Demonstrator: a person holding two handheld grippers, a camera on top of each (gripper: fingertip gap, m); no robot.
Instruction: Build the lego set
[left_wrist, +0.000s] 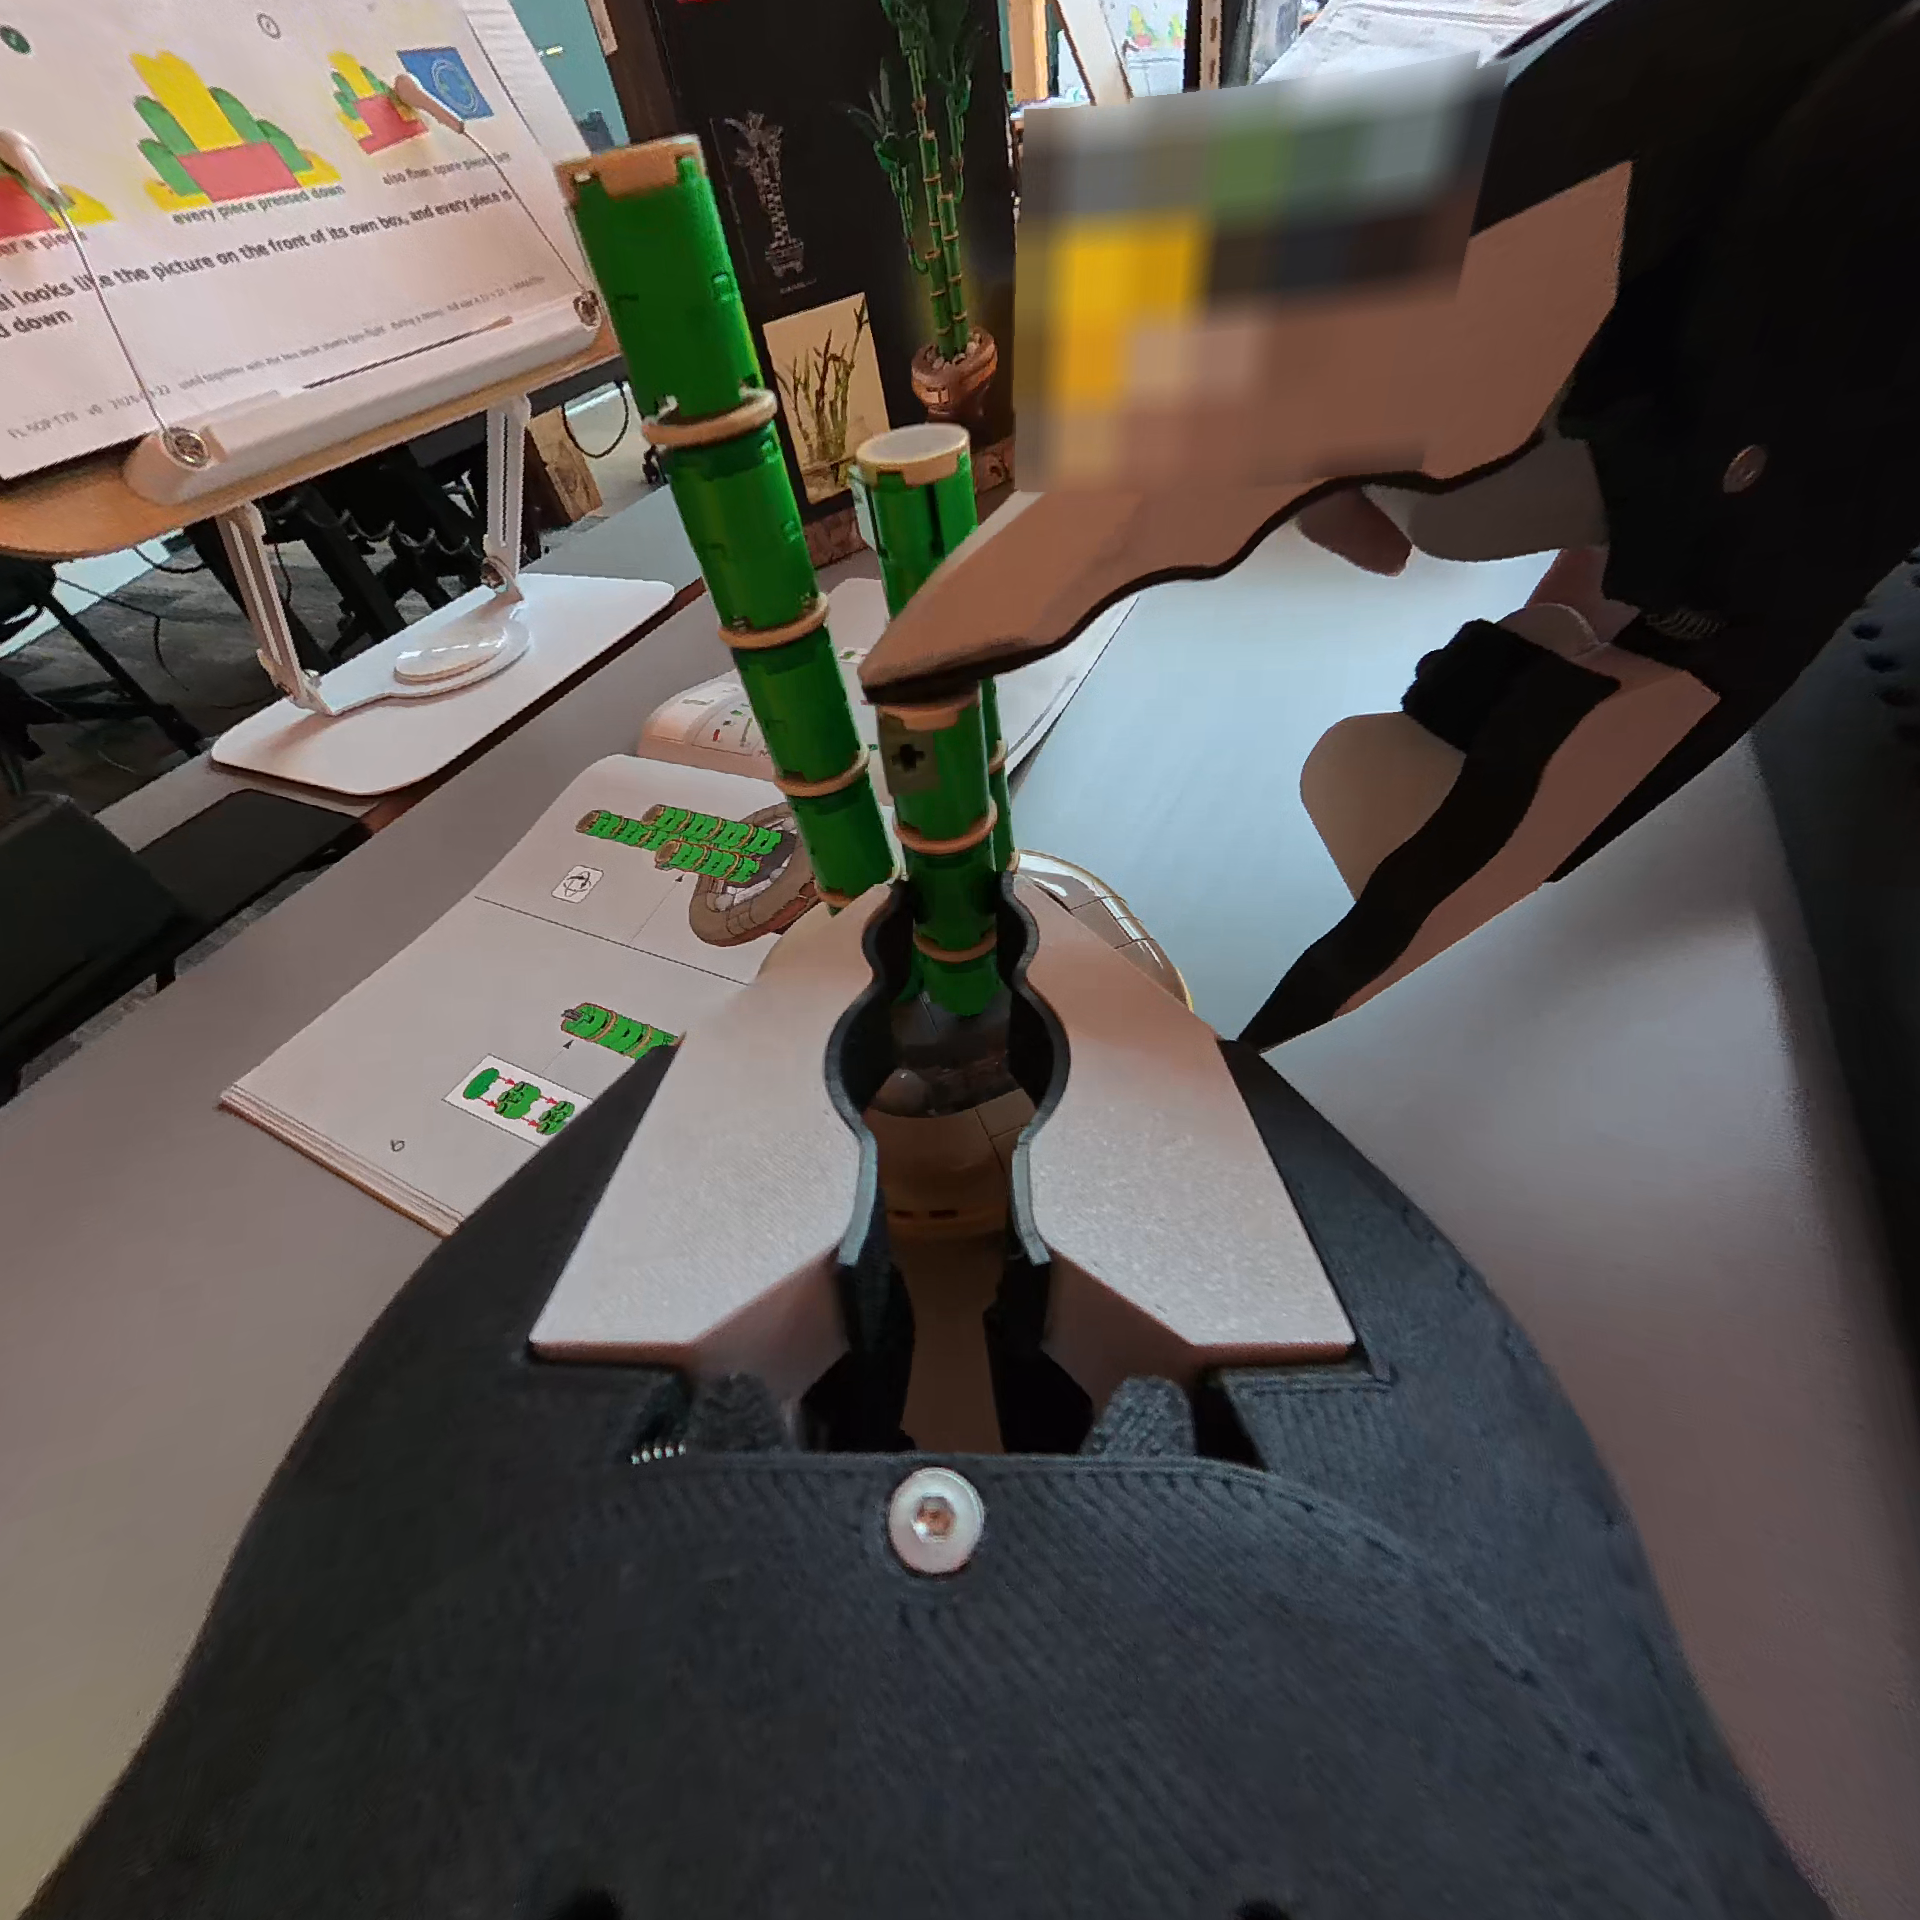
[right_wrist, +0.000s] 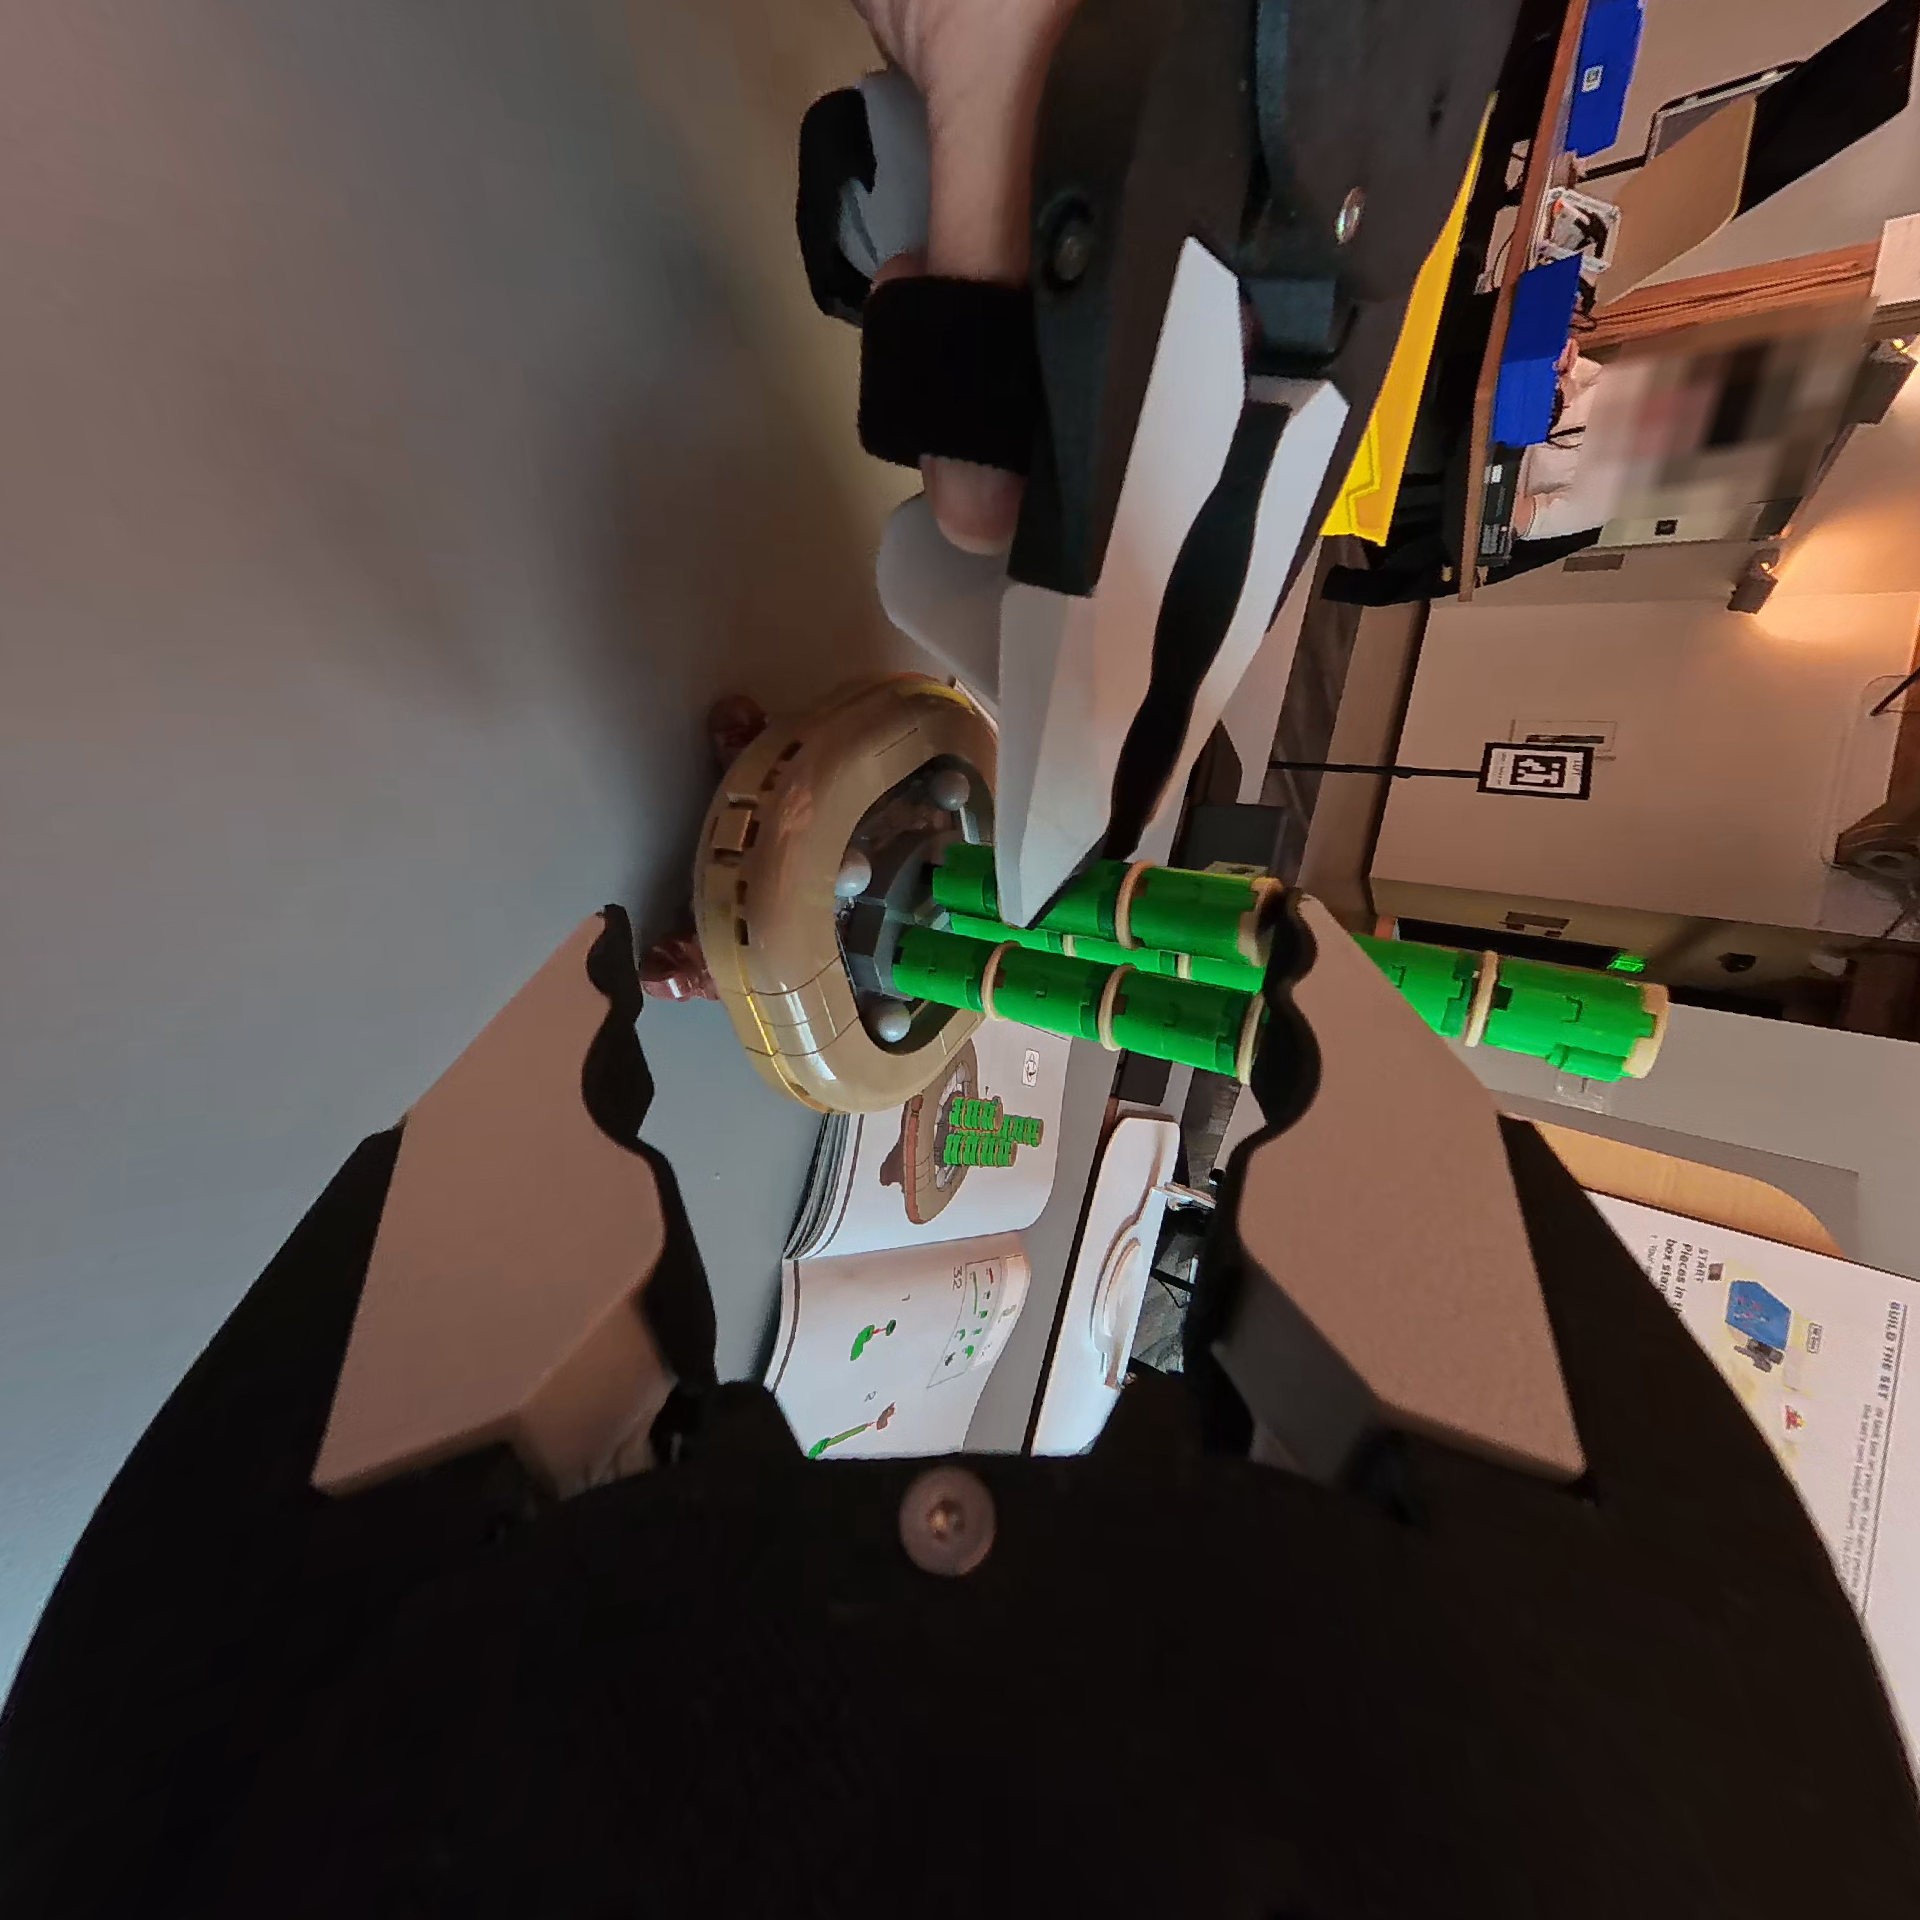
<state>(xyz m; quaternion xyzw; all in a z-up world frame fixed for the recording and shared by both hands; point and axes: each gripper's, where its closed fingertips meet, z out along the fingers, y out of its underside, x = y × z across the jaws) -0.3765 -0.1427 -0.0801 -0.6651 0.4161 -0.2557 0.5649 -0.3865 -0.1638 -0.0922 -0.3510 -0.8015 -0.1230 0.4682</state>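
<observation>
left wrist view — the left gripper (left_wrist: 951, 935) reaches over the tan pot (left_wrist: 935, 1153), its jaws drawn close around the base of a green stalk (left_wrist: 951, 883) that stands in the pot; whether the pads actually press on it cannot be told from here. a taller stalk (left_wrist: 727, 520) leans left just beside it, and a third stalk (left_wrist: 914, 509) rises behind. the right gripper (left_wrist: 925, 675) comes in from the upper right, one fingertip resting on top of the nearest stalk. an open manual (left_wrist: 520, 987) lies on the grey worktop (left_wrist: 156, 1247) to the left of the pot; farther back stand a white stand (left_wrist: 447, 665) carrying a printed sheet (left_wrist: 260, 208), and the dark set box (left_wrist: 831, 208).

right wrist view — the scene appears turned on its side. the right gripper (right_wrist: 945, 977) has its jaws wide apart, one finger by the pot (right_wrist: 790, 904) and the other across the stalks' (right_wrist: 1091, 987) upper ends, nothing clamped. the left gripper (right_wrist: 1029, 904) points down from above, tips nearly together, at the stalks close to the pot; a hand (right_wrist: 956, 208) holds its handle. the manual (right_wrist: 914, 1268) lies open on the worktop (right_wrist: 312, 520) beyond the pot.
</observation>
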